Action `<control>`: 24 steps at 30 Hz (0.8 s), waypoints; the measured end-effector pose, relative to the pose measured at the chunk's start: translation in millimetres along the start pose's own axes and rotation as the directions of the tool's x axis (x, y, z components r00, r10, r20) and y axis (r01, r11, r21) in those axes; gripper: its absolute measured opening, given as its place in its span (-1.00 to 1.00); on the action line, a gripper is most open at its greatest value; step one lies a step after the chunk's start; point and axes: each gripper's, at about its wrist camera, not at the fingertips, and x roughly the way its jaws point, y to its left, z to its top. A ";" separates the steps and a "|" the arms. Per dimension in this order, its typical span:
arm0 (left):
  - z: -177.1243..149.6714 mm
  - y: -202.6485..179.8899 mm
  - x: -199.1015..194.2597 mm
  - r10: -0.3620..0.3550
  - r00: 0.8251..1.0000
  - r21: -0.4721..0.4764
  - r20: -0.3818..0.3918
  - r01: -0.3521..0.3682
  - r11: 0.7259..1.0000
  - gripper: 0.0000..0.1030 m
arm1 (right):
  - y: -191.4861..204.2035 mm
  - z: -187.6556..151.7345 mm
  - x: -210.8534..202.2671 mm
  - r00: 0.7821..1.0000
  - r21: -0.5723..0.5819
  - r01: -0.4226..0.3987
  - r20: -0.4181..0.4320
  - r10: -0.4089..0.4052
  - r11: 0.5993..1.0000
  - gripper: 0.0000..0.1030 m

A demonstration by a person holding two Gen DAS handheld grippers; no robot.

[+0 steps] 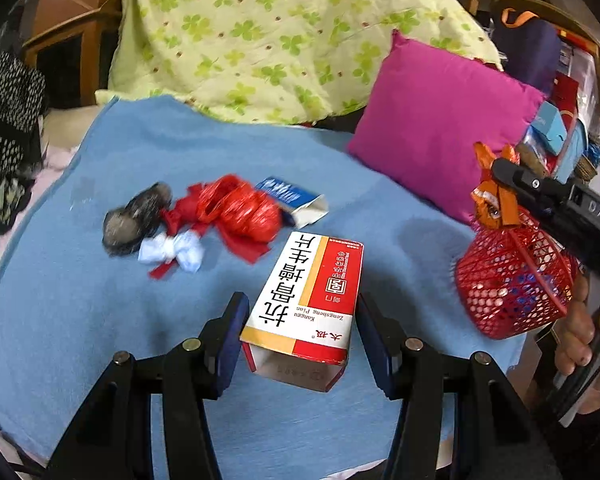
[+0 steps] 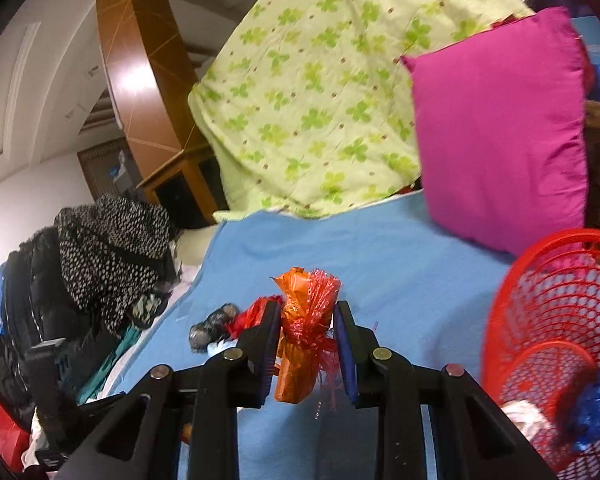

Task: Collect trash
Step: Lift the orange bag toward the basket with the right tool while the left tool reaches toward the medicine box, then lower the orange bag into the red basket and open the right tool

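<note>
Straddling the red, white and yellow cardboard medicine box (image 1: pixel 306 304), the left claw (image 1: pixel 302 344) is spread wide, both pads clear of the carton's sides and holding nothing. The box lies flat on the blue blanket (image 1: pixel 180 152) of the bed, its long axis running straight away from the claw, torn open end nearest. The right claw (image 2: pixel 306 354) is clamped on an orange foil wrapper with red cellophane (image 2: pixel 300 344), hanging just beside the red plastic mesh basket (image 2: pixel 556 304). Further off lie a crumpled red plastic bag (image 1: pixel 236 210), a white tissue wad (image 1: pixel 174 252) and a small blue-and-white carton (image 1: pixel 296 200).
</note>
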 end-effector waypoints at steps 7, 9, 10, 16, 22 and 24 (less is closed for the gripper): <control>24.1 -43.1 -9.9 0.039 0.999 0.056 0.030 -0.041 0.998 0.10 | -24.6 10.0 -26.1 0.998 0.037 0.027 0.059 -0.029 0.999 -0.44; 31.4 -60.0 -12.2 0.062 0.997 0.094 0.045 -0.066 0.993 0.10 | -31.6 12.7 -34.2 0.996 0.049 0.032 0.077 -0.036 0.998 -0.44; 34.4 -68.1 -13.2 0.073 0.996 0.113 0.054 -0.079 0.990 0.10 | -35.2 13.7 -37.8 0.996 0.054 0.037 0.085 -0.041 0.998 -0.44; 49.3 -110.0 -20.7 0.079 0.991 0.198 0.111 -0.100 0.975 0.10 | -55.7 15.6 -53.9 0.991 0.087 0.070 0.111 -0.080 0.994 -0.44; 63.5 -142.2 -22.2 0.061 0.990 0.242 0.126 -0.090 0.966 0.00 | -77.0 17.9 -72.0 0.984 0.126 0.090 0.142 -0.108 0.988 -0.44; 66.6 -151.0 -22.4 0.051 0.990 0.255 0.130 -0.083 0.963 -0.09 | -83.0 19.0 -77.3 0.981 0.137 0.098 0.151 -0.119 0.986 -0.44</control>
